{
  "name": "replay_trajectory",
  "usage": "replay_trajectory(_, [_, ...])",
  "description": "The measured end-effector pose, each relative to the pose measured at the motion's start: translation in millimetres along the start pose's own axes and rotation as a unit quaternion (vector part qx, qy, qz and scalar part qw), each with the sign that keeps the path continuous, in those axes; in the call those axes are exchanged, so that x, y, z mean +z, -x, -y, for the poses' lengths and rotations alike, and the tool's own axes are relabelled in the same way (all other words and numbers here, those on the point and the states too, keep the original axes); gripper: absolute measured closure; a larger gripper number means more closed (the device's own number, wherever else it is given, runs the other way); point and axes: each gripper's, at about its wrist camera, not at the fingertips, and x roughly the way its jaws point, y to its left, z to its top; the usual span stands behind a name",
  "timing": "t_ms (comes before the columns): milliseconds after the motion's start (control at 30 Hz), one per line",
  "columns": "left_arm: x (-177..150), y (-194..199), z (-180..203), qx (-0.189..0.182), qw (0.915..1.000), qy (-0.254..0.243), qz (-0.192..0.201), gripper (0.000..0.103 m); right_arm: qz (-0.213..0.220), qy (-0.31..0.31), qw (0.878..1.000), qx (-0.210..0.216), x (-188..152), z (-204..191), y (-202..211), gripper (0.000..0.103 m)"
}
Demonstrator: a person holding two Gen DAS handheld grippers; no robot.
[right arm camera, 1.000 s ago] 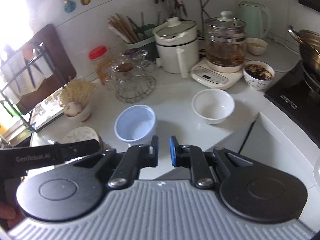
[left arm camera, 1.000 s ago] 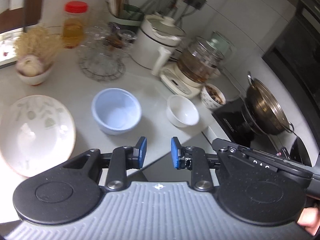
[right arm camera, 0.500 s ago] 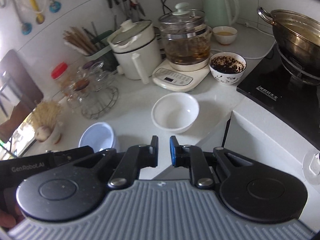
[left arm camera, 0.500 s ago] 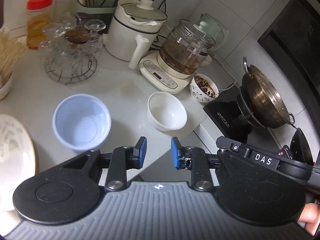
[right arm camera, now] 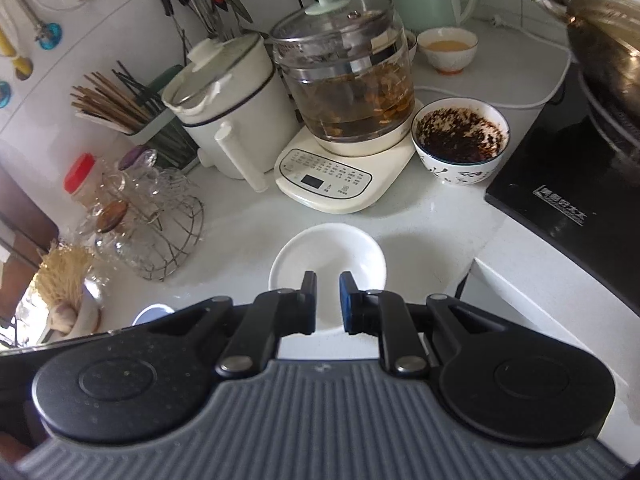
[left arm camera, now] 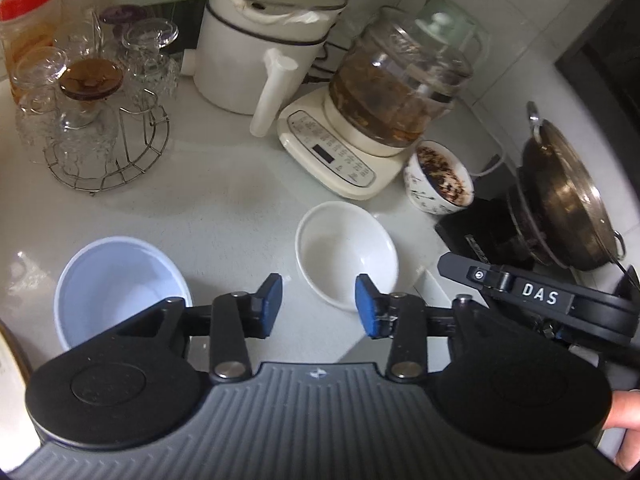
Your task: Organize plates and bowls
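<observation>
Left tongs [left arm camera: 319,306] just widened, empty, right tongs [right arm camera: 328,302] nearly closed, empty, both above the small round white ceramic bowl [left arm camera: 347,254] near the pale desk [left arm camera: 224,208] edge: a clipped rim could knock it off.

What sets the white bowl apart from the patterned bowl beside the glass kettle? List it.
1. The white bowl is empty; the patterned bowl holds dark crumbly residue.
2. The white bowl is plain outside; the patterned bowl carries dark painted markings.
3. The white bowl sits nearer the counter edge, just ahead of the right gripper; the patterned bowl stands farther back, between the glass kettle and the black cooktop.
Both stand upright on the white counter.
</observation>
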Motion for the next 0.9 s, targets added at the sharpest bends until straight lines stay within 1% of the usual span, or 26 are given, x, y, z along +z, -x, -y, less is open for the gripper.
replay_trajectory(100, [11, -19, -5, 0.009, 0.9999, 0.008, -0.008, 0.054, -0.01, 0.001, 1.0, 0.002, 10, 7, -17, 0.086])
replay_trajectory(133, [14, -25, -6, 0.01, 0.9998, 0.011, -0.01, 0.054, -0.015, 0.001, 1.0, 0.006, 12, 10, -25, 0.082])
replay_trajectory(167, [17, -32, -8, 0.011, 0.9998, 0.013, -0.013, 0.054, -0.021, -0.003, 1.0, 0.007, 15, 14, -33, 0.069])
replay_trajectory(200, [20, -38, -9, 0.013, 0.9997, 0.016, -0.016, 0.054, -0.03, -0.01, 0.999, 0.006, 17, 18, -41, 0.063])
replay_trajectory(233, [23, -45, -11, 0.015, 0.9994, 0.021, -0.023, 0.054, -0.039, -0.017, 0.999, 0.009, 20, 22, -48, 0.06])
replay_trajectory(400, [33, -76, -13, 0.031, 0.998, 0.028, -0.048, 0.054, -0.078, -0.031, 0.996, 0.021, 27, 36, -81, 0.06])
replay_trajectory(500, [35, -92, -14, 0.03, 0.9969, 0.037, -0.062, 0.054, -0.097, -0.03, 0.995, 0.026, 27, 43, -96, 0.06])
replay_trajectory(600, [33, -107, -13, 0.049, 0.9947, 0.04, -0.081, 0.054, -0.12, -0.032, 0.992, 0.028, 27, 50, -108, 0.061])
replay_trajectory(667, [32, -115, -13, 0.052, 0.9935, 0.047, -0.09, 0.054, -0.13, -0.033, 0.99, 0.031, 26, 54, -114, 0.062])
replay_trajectory(700, [32, -118, -13, 0.051, 0.9932, 0.05, -0.092, 0.054, -0.132, -0.03, 0.99, 0.032, 26, 55, -116, 0.062])
replay_trajectory(767, [32, -123, -13, 0.054, 0.9928, 0.053, -0.093, 0.055, -0.135, -0.019, 0.99, 0.032, 27, 56, -121, 0.067])
replay_trajectory(800, [32, -126, -12, 0.056, 0.9926, 0.055, -0.093, 0.055, -0.13, -0.005, 0.991, 0.025, 27, 54, -122, 0.069])
replay_trajectory(833, [32, -128, -12, 0.056, 0.9924, 0.058, -0.093, 0.055, -0.12, 0.019, 0.992, 0.015, 27, 50, -121, 0.073])
replay_trajectory(900, [32, -132, -12, 0.056, 0.9918, 0.065, -0.094, 0.057, -0.112, 0.044, 0.993, 0.013, 28, 47, -123, 0.074])
